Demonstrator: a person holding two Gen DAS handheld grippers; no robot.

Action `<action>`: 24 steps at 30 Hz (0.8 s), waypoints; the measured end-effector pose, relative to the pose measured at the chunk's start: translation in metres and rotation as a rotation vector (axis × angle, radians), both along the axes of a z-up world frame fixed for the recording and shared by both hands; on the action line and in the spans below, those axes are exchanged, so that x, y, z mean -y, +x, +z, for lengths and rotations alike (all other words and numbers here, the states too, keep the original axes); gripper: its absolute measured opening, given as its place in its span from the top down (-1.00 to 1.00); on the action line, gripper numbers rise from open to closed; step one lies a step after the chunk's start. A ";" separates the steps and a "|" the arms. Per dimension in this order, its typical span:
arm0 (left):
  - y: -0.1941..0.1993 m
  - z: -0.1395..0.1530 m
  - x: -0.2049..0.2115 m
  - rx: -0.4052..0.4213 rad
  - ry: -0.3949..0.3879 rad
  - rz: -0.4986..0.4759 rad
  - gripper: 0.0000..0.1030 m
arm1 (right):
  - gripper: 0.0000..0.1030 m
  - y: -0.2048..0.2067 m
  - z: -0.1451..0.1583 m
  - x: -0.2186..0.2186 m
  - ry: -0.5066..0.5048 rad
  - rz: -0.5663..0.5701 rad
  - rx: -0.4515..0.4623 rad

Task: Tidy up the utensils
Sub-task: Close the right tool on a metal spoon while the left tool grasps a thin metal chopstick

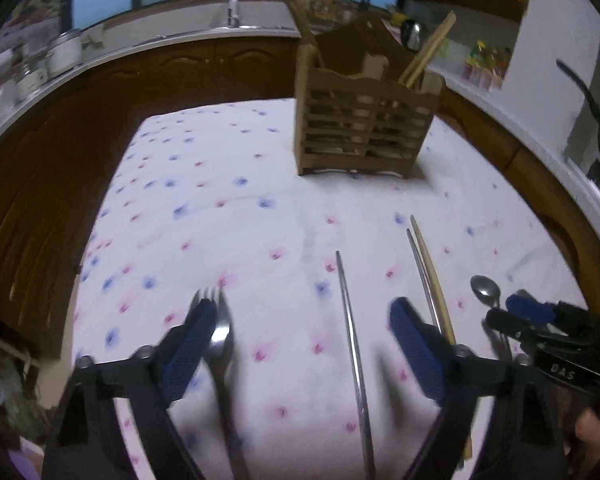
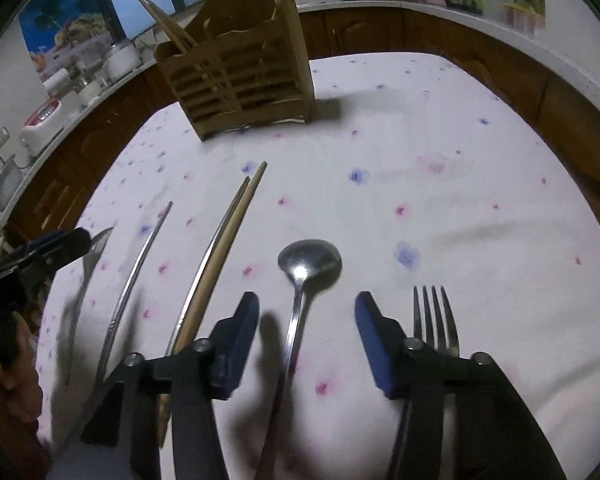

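Steel spoon (image 2: pixel 306 276) lies lower centre of the right wrist view, handle running between the right gripper (image 2: pixel 306 332)'s blue pads, jaws part-open, not touching it. A four-tined steel fork (image 2: pixel 434 316) beside it shows only here. Left wrist view: left gripper (image 1: pixel 300 344) spread wide over a second steel fork (image 1: pixel 218 336) & a thin metal chopstick (image 1: pixel 352 344), gripping neither. Slatted wooden utensil caddy (image 1: pixel 364 124) stands upper centre w/ chopsticks inside, on the flower-print white tablecloth (image 1: pixel 220 208).
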State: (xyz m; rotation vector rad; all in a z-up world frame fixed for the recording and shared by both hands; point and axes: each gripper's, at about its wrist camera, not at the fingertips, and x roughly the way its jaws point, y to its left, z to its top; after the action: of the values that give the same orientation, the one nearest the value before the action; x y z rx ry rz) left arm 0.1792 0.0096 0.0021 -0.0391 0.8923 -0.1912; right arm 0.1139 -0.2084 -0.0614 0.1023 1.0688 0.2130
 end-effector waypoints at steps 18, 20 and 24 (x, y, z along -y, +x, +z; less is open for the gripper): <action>0.047 -0.033 0.040 -0.064 0.069 -0.122 0.91 | 0.91 0.012 -0.002 0.011 0.120 0.044 -0.020; 0.043 -0.027 0.032 -0.047 0.026 -0.118 0.93 | 0.93 0.009 0.001 0.012 0.139 0.041 -0.013; 0.028 -0.010 0.018 -0.018 -0.062 -0.110 0.94 | 0.93 0.007 0.010 0.013 0.154 0.041 0.012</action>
State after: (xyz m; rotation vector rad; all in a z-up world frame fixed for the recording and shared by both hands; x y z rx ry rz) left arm 0.2068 -0.0082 -0.0076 -0.0496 0.9067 -0.3220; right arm 0.1214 -0.2214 -0.0516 0.2178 1.0422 0.3324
